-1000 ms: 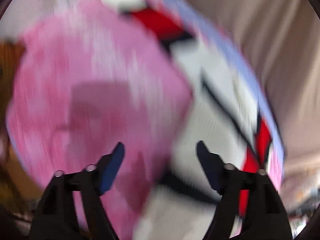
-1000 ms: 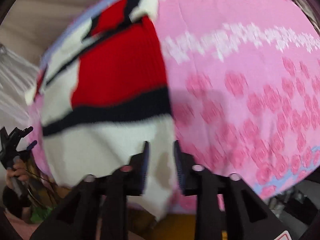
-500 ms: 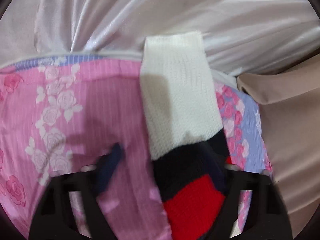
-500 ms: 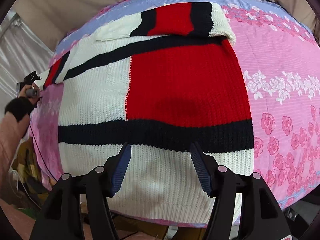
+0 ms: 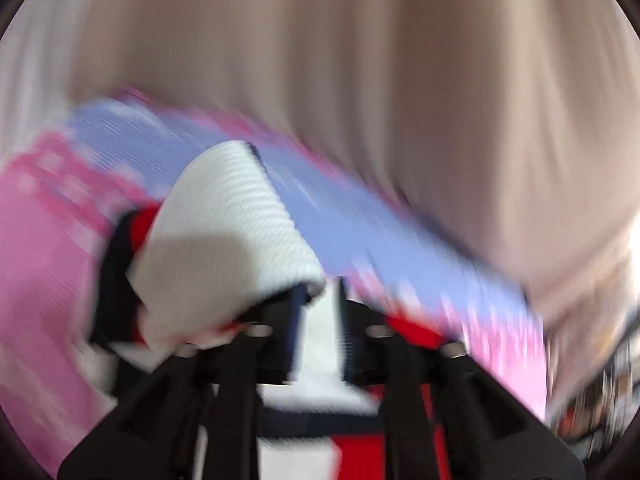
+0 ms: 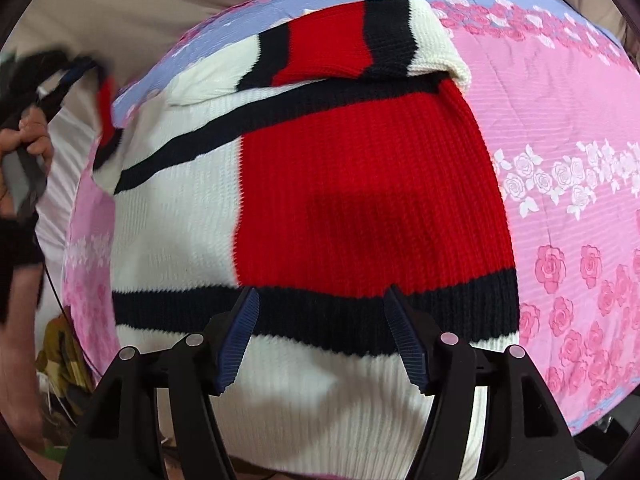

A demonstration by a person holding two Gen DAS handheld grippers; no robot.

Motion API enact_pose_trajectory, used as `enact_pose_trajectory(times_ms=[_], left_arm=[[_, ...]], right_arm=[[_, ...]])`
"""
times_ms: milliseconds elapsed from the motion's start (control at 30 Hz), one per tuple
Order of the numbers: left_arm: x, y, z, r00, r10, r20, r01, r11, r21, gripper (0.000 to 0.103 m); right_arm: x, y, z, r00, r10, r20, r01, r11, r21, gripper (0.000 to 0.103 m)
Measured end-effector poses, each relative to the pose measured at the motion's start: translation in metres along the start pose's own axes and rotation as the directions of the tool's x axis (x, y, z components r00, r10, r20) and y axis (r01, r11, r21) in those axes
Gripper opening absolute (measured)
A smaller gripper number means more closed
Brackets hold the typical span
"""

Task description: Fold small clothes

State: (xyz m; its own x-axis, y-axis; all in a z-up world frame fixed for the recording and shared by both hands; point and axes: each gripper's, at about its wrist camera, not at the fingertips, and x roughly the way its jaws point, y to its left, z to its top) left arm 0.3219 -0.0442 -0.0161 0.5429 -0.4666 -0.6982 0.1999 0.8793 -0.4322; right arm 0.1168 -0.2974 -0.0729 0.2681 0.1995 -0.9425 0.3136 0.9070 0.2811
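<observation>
A knit sweater [image 6: 360, 200] in red, white and black blocks lies flat on a pink rose-print bedspread [image 6: 560, 200]. One sleeve [image 6: 340, 48] is folded across its top edge. My right gripper [image 6: 320, 294] hovers open over the black band near the hem, with nothing between its fingers. In the blurred left wrist view my left gripper [image 5: 320, 296] has white knit between its pads, and the white sleeve cuff [image 5: 232, 240] drapes over its left finger. Its jaws are opening slightly. At the right wrist view's far left, that left gripper [image 6: 60, 76] lifts the other sleeve [image 6: 106, 120] off the bed.
A person's hand [image 6: 28, 140] holds the left gripper's handle. Beige fabric [image 5: 400, 100] lies beyond the bedspread, and white satin cloth [image 6: 64, 152] sits at its left side. Clutter shows below the bed's edge [image 6: 60, 352].
My left gripper closed on the sleeve near its cuff and raised it, swinging its view. My right gripper opened wide and slid over the sweater body to the lower band.
</observation>
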Motion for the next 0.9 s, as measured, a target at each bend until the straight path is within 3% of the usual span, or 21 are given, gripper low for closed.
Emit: enact_pose_trajectory(times_ms=[33,67,133,267,333,433,533,633,800,833,867,900], left_arm=[[0.014,-0.016,-0.022,0.998,0.002,-0.057,0.000,1.000,0.027,0.064],[0.027,-0.028,-0.047,0.994,0.011,-0.113,-0.007,0.999,0.036,0.065],[0.030,-0.031,-0.078,0.988,-0.019,-0.152,0.021,1.000,0.009,0.067],[0.009,0.014,-0.096,0.991,0.031,-0.130,-0.050,0.987,-0.152,0.074],[-0.004,0.043,-0.093,0.992,0.069,-0.103,-0.093,0.965,-0.247,0.075],[-0.007,0.095,-0.078,0.987,0.132,-0.087,-0.156,0.905,-0.396,0.079],[-0.005,0.130,-0.071,0.981,0.172,-0.093,-0.195,0.860,-0.471,0.079],[-0.003,0.141,-0.066,0.974,0.210,-0.080,-0.222,0.846,-0.485,0.079],[0.006,0.159,-0.061,0.970,0.220,-0.103,-0.242,0.826,-0.509,0.079],[0.008,0.158,-0.063,0.969,0.222,-0.104,-0.244,0.829,-0.504,0.079],[0.005,0.160,-0.066,0.968,0.225,-0.108,-0.248,0.832,-0.497,0.078],[0.003,0.160,-0.067,0.967,0.228,-0.111,-0.253,0.835,-0.489,0.078]], right_arm=[[0.002,-0.004,0.002,1.000,-0.004,0.003,0.004,1.000,0.006,0.064],[0.004,-0.010,0.005,1.000,-0.013,0.008,0.013,1.000,0.015,0.064],[0.002,-0.020,0.012,0.999,-0.030,0.032,0.029,0.999,0.022,0.064],[-0.011,-0.027,0.035,0.991,-0.067,0.120,0.072,0.996,-0.044,0.069],[-0.010,-0.023,0.056,0.990,-0.038,0.136,0.049,0.995,-0.082,0.069],[-0.001,-0.007,0.100,0.989,0.038,0.144,-0.019,0.991,-0.134,0.070],[0.015,0.029,0.141,0.981,0.026,0.194,0.027,0.963,-0.267,0.072],[0.042,0.079,0.165,0.968,-0.028,0.248,0.147,0.866,-0.478,0.077],[0.097,0.137,0.172,0.927,-0.133,0.351,0.360,0.582,-0.729,0.076],[0.102,0.144,0.172,0.926,-0.127,0.355,0.363,0.548,-0.753,0.073],[0.104,0.150,0.175,0.932,-0.110,0.345,0.348,0.537,-0.769,0.059],[0.103,0.154,0.178,0.942,-0.091,0.323,0.318,0.549,-0.773,0.019]])
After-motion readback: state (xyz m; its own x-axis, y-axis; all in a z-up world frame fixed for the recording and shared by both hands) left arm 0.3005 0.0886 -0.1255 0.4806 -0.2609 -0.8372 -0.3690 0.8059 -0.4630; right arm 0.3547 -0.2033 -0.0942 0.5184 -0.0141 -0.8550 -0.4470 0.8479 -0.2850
